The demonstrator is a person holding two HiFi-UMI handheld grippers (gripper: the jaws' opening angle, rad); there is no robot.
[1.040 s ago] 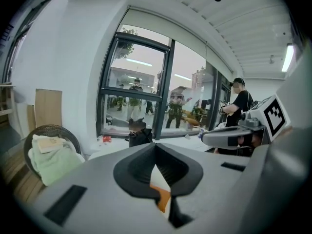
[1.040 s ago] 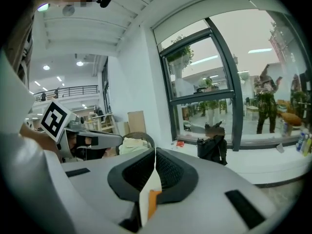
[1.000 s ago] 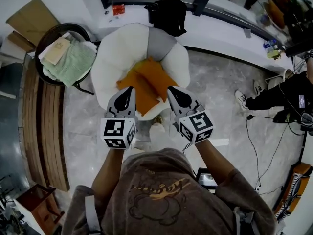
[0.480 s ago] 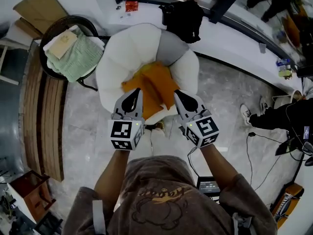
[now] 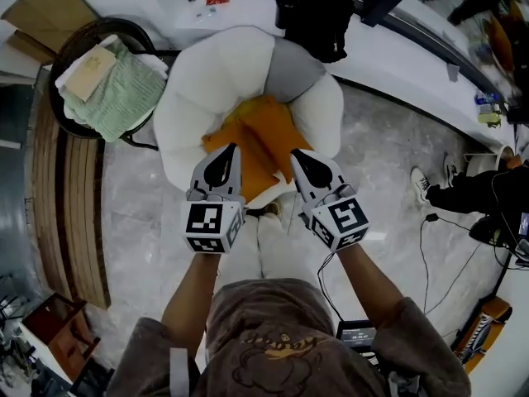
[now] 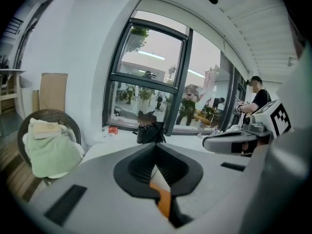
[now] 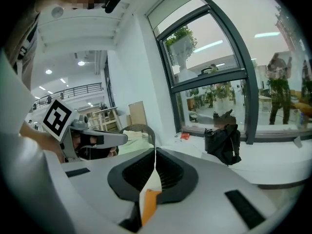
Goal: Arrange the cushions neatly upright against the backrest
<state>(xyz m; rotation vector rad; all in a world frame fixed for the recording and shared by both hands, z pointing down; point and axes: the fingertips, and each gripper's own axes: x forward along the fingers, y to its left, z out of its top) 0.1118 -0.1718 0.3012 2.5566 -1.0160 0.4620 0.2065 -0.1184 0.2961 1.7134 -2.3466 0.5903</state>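
Left claw [image 5: 230, 149] shut, right claw [image 5: 294, 153] shut, side by side

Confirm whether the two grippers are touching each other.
Apart. The head view shows the left gripper and the right gripper side by side, with a strip of orange cushion visible between them.

Matt orange cloth cushions [image 5: 263, 135] on a plush white fabric armchair [image 5: 216, 73]; the marble floor [image 5: 388, 164] is glossy.
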